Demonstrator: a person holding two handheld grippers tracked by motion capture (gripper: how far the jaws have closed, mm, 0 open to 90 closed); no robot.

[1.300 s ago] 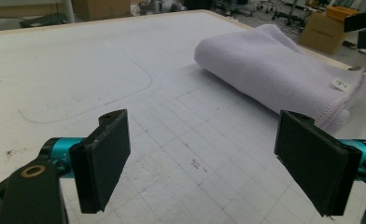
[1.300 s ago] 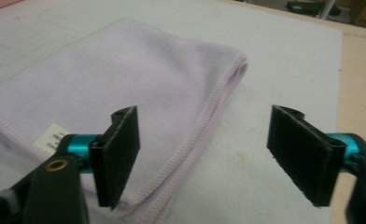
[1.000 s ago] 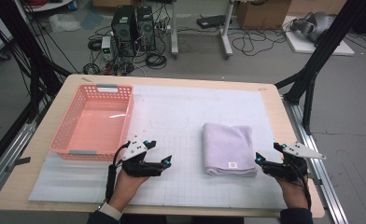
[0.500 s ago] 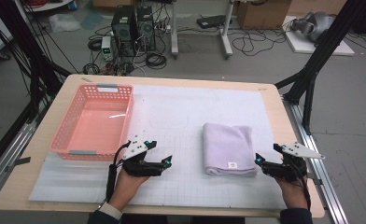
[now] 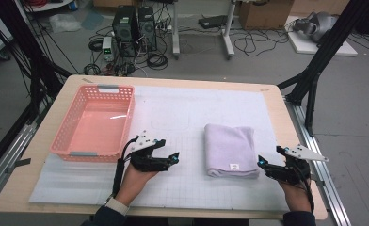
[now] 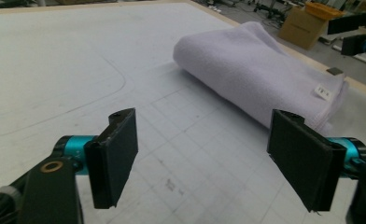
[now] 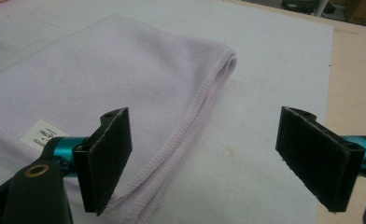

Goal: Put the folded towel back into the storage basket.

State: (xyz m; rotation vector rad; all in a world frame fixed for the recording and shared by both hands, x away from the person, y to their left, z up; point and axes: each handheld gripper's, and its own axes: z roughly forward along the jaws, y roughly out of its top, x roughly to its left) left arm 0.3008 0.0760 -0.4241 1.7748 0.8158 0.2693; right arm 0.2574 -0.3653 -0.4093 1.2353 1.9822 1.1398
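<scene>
Folded lilac towel (image 5: 230,149) lies flat on the white mat (image 5: 182,117), right of centre and toward the near edge, its small white label (image 5: 233,166) at the near end. Right gripper (image 5: 267,165) sits just off the towel's near right corner, low over the mat; jaws stand wide apart with nothing between them, one pad (image 7: 107,156) over the towel's stitched edge, though whether it touches the cloth cannot be told. Left gripper (image 5: 172,157) rests near the mat's middle, left of the towel and apart from it, pointed toward it; its jaws have just been closing a little yet remain widely open, with bare mat between them. Pink basket (image 5: 64,146) stands at the table's (image 5: 276,101) left side, beside the left hand (image 5: 133,181).
</scene>
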